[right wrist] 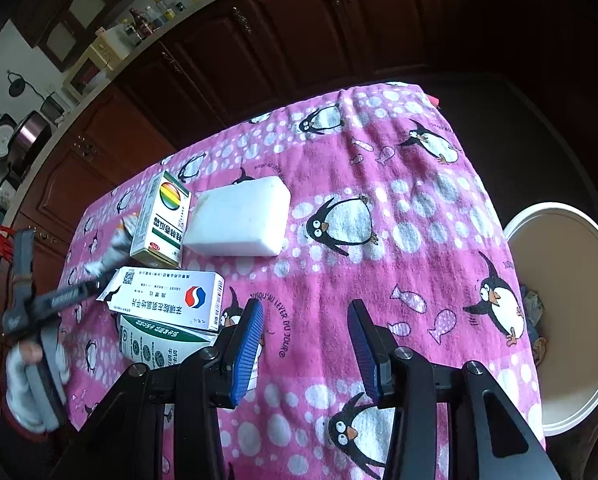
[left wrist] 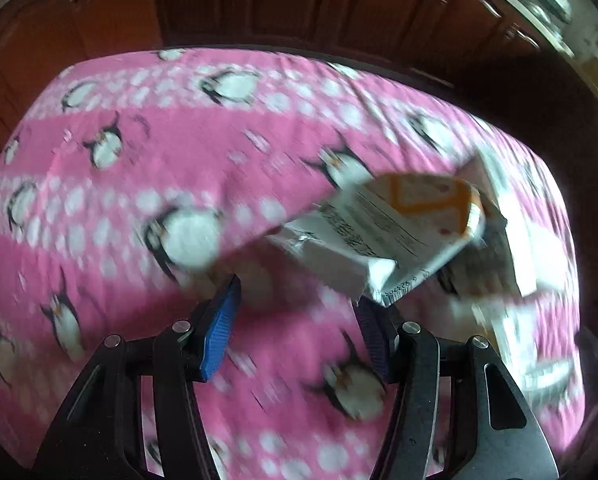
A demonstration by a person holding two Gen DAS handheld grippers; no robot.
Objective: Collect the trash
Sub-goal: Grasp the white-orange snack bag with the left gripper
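Observation:
In the blurred left wrist view, a crumpled white and orange packet (left wrist: pixel 399 232) lies just ahead of my left gripper (left wrist: pixel 299 308), against its right finger; the jaws stand wide apart and grip nothing. In the right wrist view, my right gripper (right wrist: pixel 305 324) is open and empty above the pink penguin cloth (right wrist: pixel 379 208). Ahead on the left lie a white foam block (right wrist: pixel 239 216), a rainbow-marked box (right wrist: pixel 163 220), a white box with a red-blue logo (right wrist: pixel 167 298) and a green-white box (right wrist: pixel 159 346). My left gripper (right wrist: pixel 99 276) shows there at the left edge, by the boxes.
A white bucket (right wrist: pixel 567 320) with some trash inside stands on the floor to the right of the table. Dark wooden cabinets (right wrist: pixel 299 40) run behind the table, with bottles and appliances on the counter (right wrist: pixel 147 24). More blurred boxes (left wrist: pixel 511 240) lie right of the packet.

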